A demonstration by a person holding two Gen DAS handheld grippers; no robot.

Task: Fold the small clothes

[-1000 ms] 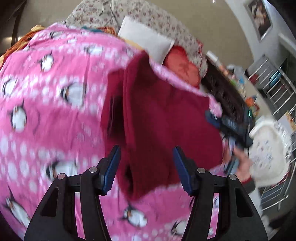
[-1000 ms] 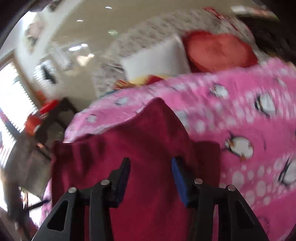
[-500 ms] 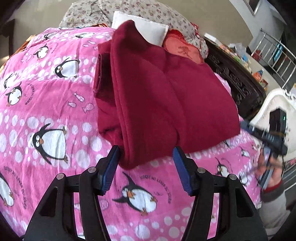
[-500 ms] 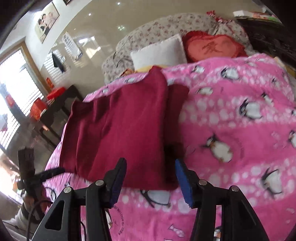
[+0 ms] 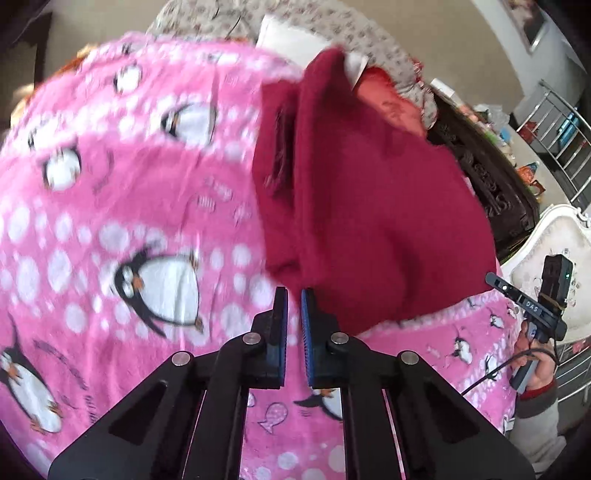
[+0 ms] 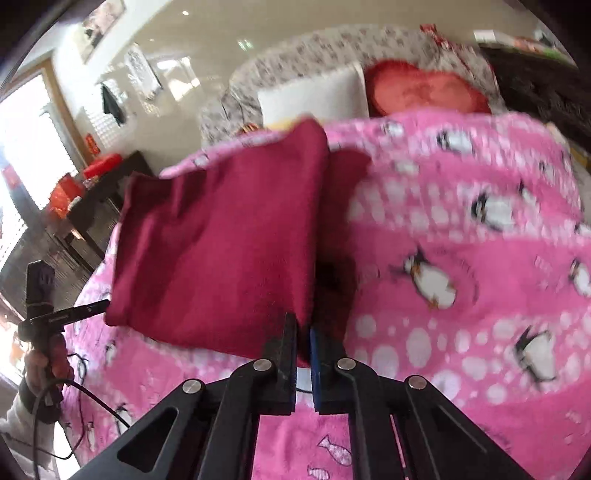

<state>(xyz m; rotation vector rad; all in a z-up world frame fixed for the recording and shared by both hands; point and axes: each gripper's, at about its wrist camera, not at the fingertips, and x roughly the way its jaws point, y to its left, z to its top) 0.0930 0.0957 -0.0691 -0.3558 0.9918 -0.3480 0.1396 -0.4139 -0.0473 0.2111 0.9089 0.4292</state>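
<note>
A dark red garment (image 5: 373, 206) lies folded on a pink penguin blanket (image 5: 110, 229). My left gripper (image 5: 293, 295) is shut on the garment's near edge by the fold. In the right wrist view the same garment (image 6: 221, 240) lies ahead, and my right gripper (image 6: 303, 325) is shut on its near corner. Each gripper shows at the edge of the other's view, the right gripper (image 5: 532, 306) on the right and the left gripper (image 6: 55, 314) on the left.
A white pillow (image 6: 314, 96) and a red heart cushion (image 6: 424, 88) lie at the blanket's far end, against a floral sofa back (image 5: 332, 33). A dark carved wooden frame (image 5: 487, 177) borders the blanket's right side. A white chair (image 5: 554, 251) stands beyond.
Both grippers were open half a second ago and have closed on the near edge of the red garment. Both views are now closer to the cloth and blurred by motion.
</note>
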